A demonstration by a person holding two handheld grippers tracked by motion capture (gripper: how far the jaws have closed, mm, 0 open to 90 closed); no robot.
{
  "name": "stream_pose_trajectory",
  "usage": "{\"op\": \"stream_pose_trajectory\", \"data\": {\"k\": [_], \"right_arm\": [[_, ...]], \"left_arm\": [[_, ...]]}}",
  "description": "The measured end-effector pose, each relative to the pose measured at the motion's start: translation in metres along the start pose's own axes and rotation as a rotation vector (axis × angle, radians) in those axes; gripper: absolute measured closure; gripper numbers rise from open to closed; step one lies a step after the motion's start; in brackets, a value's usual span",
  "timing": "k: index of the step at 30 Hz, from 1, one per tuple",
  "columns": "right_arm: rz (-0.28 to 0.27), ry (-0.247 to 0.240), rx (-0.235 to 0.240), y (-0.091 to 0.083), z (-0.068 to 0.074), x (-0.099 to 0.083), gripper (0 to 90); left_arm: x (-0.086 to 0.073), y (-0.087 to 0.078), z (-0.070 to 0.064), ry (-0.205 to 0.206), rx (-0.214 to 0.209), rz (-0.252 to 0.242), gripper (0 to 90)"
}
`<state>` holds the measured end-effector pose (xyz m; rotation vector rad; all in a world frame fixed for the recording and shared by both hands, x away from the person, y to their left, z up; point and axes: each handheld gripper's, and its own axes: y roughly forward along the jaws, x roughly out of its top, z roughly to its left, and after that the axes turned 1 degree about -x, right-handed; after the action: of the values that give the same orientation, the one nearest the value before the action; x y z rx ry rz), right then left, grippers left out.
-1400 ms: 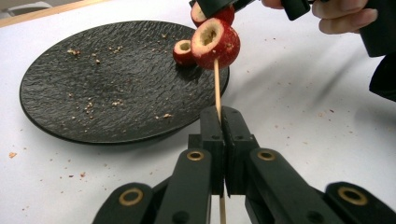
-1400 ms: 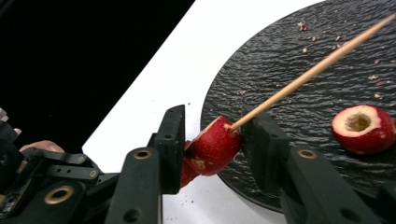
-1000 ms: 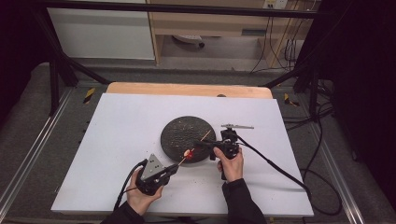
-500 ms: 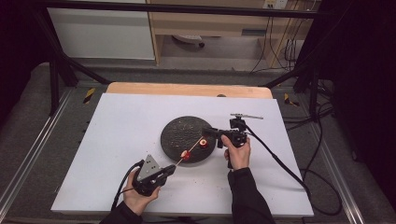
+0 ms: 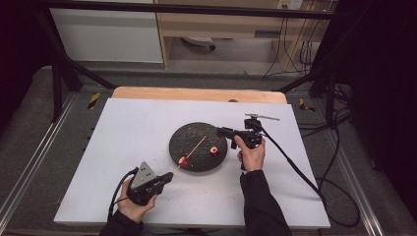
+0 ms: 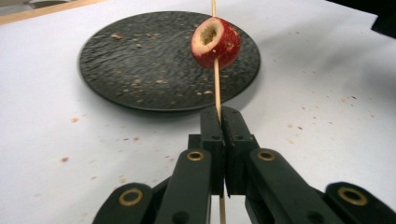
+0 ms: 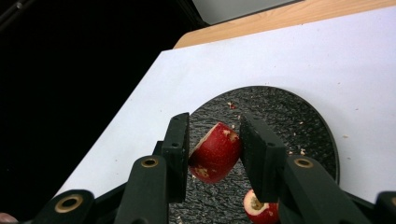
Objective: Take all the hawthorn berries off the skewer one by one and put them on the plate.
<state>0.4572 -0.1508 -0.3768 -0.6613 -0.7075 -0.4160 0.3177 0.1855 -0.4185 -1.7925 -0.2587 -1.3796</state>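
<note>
Skewer [image 6: 216, 79] with a cored red fruit piece [image 6: 215, 42] threaded on it runs straight ahead from the left tool [image 6: 221, 122], whose jaws are pressed together on the stick, over the near rim of the dark round plate [image 6: 140, 70]. Right tool [image 7: 212, 140] grips a second red fruit chunk [image 7: 215, 151] between its jaws above the plate; another cored piece [image 7: 258, 207] lies below it, on the white tabletop [image 5: 128, 132]

— Where's the plate [image 5: 198, 147]?
— In the middle of the counter [image 5: 123, 147].
— And on the plate?
— One fruit piece [image 5: 214, 151] at the right, another fruit piece [image 5: 183, 162] on the stick [image 5: 193, 151], near the front edge.
</note>
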Motion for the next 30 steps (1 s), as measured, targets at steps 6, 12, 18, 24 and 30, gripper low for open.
{"op": "stream_pose_trajectory", "data": {"k": [6,12,18,24,30], "right_arm": [[0.068,-0.034,-0.031,0.030,0.008,-0.010,64.6],[0.153,-0.070,-0.067,0.065,0.012,-0.025,64.4],[0.217,-0.095,-0.099,0.082,0.007,-0.039,64.3],[0.243,-0.119,-0.110,0.086,0.004,-0.044,61.1],[0.217,-0.139,-0.093,0.077,0.010,-0.038,51.1]], "left_arm": [[0.001,-0.007,0.013,-0.029,0.032,-0.019,87.9],[0.001,-0.009,0.020,-0.045,0.047,-0.021,87.9],[0.001,-0.008,0.021,-0.045,0.051,-0.018,87.9],[0.001,-0.007,0.021,-0.048,0.051,-0.016,87.9],[0.002,-0.007,0.020,-0.046,0.049,-0.017,87.9]]}}
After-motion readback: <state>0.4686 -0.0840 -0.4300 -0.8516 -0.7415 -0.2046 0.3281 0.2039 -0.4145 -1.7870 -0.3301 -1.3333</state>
